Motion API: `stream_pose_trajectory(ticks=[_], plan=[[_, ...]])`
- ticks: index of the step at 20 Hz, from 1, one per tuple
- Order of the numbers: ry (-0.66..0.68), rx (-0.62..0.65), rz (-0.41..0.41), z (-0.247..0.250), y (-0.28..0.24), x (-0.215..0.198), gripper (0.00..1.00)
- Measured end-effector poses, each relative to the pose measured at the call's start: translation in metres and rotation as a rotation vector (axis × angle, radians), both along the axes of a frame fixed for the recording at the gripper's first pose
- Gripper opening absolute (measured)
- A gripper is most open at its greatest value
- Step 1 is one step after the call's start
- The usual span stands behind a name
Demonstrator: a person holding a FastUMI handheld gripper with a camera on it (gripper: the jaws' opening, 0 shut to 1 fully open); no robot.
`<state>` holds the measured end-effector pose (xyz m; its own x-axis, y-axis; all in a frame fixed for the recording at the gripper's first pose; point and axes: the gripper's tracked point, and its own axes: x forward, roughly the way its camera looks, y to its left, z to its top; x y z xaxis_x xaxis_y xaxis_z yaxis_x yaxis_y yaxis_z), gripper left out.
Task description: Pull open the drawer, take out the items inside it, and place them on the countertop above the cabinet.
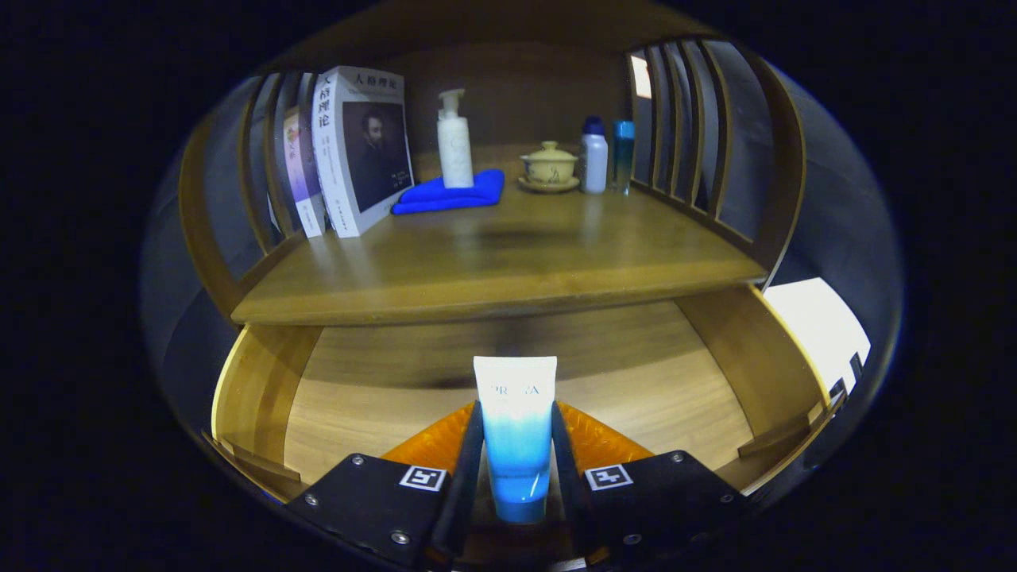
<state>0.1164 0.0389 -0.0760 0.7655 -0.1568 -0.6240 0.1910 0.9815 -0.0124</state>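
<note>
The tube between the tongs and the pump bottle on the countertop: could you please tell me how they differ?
The tube is white fading to blue; the pump bottle is white all over. The tube is clamped between the tongs above the open drawer; the pump bottle stands free on a blue cloth on the countertop. The tube has a flat crimped end, the bottle a pump head. Both stand upright.
</note>
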Motion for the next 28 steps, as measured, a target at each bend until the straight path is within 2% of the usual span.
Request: stream_pose_trajectory(ticks=[10, 18, 23, 28], plan=[[-0.176, -0.045, 0.034, 0.07, -0.003, 0.037, 0.49], [-0.239, -0.048, 0.04, 0.113, -0.018, 0.101, 0.49], [-0.196, -0.024, 0.053, 0.102, -0.024, 0.14, 0.49], [-0.157, -0.07, 0.118, 0.077, -0.024, 0.156, 0.53]])
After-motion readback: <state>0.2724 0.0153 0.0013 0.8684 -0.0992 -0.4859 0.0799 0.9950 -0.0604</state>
